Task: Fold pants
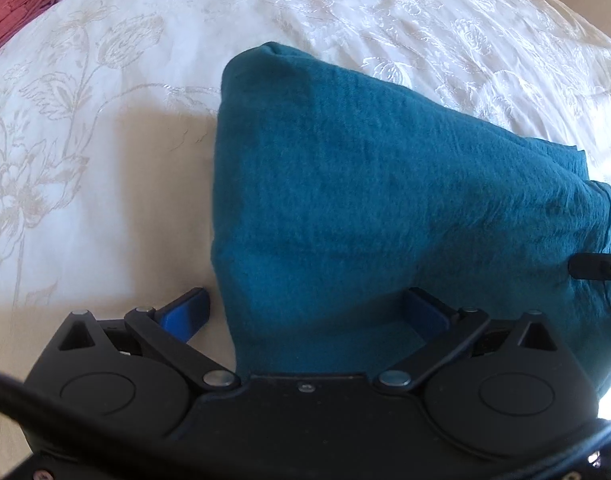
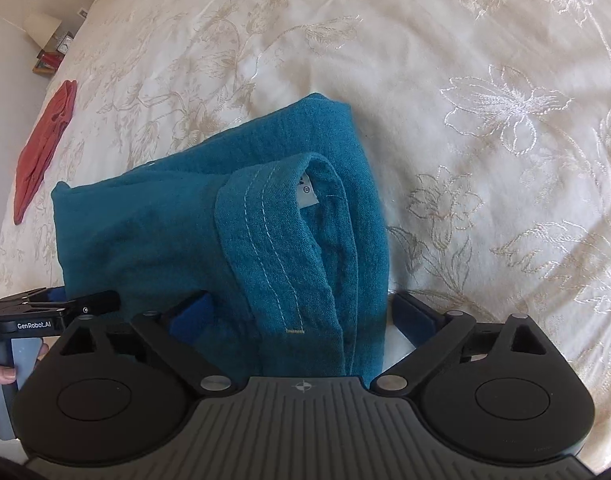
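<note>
The teal pants [image 1: 365, 200] lie folded into a thick bundle on the white floral bedspread [image 1: 85, 140]. My left gripper [image 1: 305, 312] is open, its blue fingers straddling the bundle's near left corner. In the right wrist view the pants [image 2: 165, 232] show the stitched waistband and a white label [image 2: 307, 196] on top. My right gripper [image 2: 301, 312] is open, its jaws on either side of the waistband end. The tip of the right gripper shows at the right edge of the left wrist view [image 1: 597, 266]. The left gripper shows at the left of the right wrist view [image 2: 53, 308].
A red garment [image 2: 45, 140] lies folded at the far left of the bed, and it also shows in the left wrist view [image 1: 21, 4]. A nightstand with a lamp [image 2: 45, 28] stands beyond the bed's far corner.
</note>
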Available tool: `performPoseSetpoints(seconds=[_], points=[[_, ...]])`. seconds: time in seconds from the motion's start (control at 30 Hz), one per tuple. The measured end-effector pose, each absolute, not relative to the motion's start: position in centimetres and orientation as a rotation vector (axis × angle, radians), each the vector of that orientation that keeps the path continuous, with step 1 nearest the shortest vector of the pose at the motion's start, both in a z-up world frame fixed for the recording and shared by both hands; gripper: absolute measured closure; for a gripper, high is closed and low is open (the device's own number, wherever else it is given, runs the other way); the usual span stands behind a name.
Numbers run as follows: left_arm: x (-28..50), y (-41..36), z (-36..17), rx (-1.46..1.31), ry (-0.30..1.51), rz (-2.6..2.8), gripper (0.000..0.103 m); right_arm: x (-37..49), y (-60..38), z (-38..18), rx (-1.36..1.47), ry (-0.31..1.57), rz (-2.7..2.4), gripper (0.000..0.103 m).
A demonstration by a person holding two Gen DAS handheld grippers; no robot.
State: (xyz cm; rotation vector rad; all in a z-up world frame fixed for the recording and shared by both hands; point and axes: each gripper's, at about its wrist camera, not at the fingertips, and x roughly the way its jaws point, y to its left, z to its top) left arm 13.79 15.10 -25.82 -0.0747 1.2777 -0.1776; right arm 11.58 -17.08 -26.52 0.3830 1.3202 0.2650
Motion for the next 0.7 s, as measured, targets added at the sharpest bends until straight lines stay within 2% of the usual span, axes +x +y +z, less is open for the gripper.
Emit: performPoseSetpoints(seconds=[0.4, 0.43, 0.47, 0.53, 0.57, 0.63, 0.67, 0.7], points=[[13.6, 15.2, -25.7, -0.081, 1.277, -0.184, 0.0, 11.6, -18.0, -27.1, 0.502, 1.317, 0.244, 0.0], [13.7, 15.2, -25.7, -0.084, 1.286, -0.187, 0.0, 11.7, -18.2, -27.0, 0.521, 1.331, 0.254, 0.007], [13.8, 15.2, -25.6, -0.091, 1.293, -0.189, 0.0, 11.8, -18.3, -26.8, 0.535, 1.335, 0.269, 0.03], [13.9, 15.2, -25.3, -0.106, 1.309, -0.19, 0.003, 11.7, -18.3, -26.3, 0.544, 1.342, 0.286, 0.053], [13.8, 15.0, -25.1, -0.112, 1.309, -0.194, 0.007, 11.5, -18.2, -25.9, 0.548, 1.331, 0.289, 0.06], [13.7, 14.3, -24.1, -0.104, 1.288, -0.195, 0.032, 11.2, -17.6, -24.9, 0.546, 1.309, 0.303, 0.07], [13.5, 14.0, -23.7, -0.099, 1.279, -0.188, 0.039, 11.0, -17.3, -24.3, 0.536, 1.301, 0.305, 0.076], [13.3, 13.7, -23.2, -0.1, 1.269, -0.183, 0.051, 10.8, -17.1, -23.6, 0.526, 1.291, 0.312, 0.078]])
